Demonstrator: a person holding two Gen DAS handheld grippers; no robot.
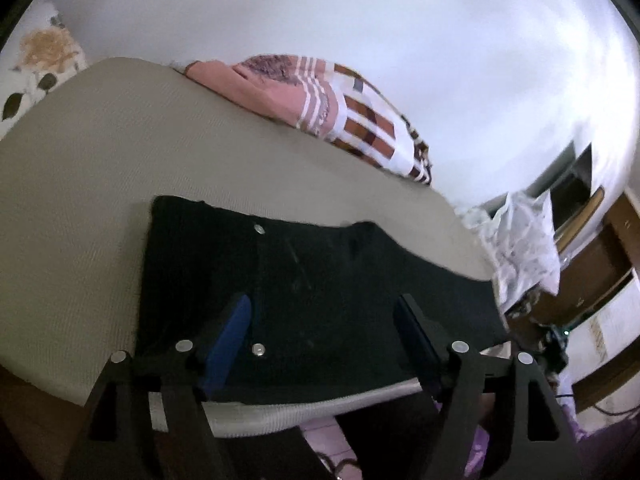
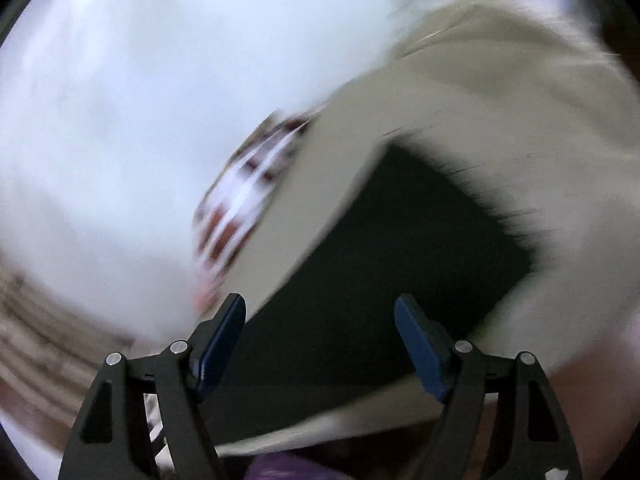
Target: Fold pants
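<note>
- Black pants [image 1: 304, 280] are lying spread flat on a beige mattress [image 1: 80, 200], their waist end with a metal button [image 1: 260, 229] toward the far side in the left wrist view; laid out this way, the cloth is presenting straight edges for folding.
- A striped blanket [image 1: 340, 112] is sitting bunched along the wall side of the mattress, well apart from the pants, probably pushed aside to keep the working area free.
- A white plastic bag [image 1: 520, 240] is resting beyond the mattress's right end, near wooden furniture [image 1: 600, 264].
- The left gripper [image 1: 324, 344] is hovering over the near part of the pants, jaws spread wide; nothing is being pinched, and the blue pads [image 1: 228, 340] are showing no cloth between them.
- The right gripper [image 2: 320, 344] is likewise standing with jaws wide apart and holding nothing; its view is heavily blurred, with the pants [image 2: 400, 280] showing only as a dark patch beyond the pads.
- Judging by this, the folding is looking barely begun.
</note>
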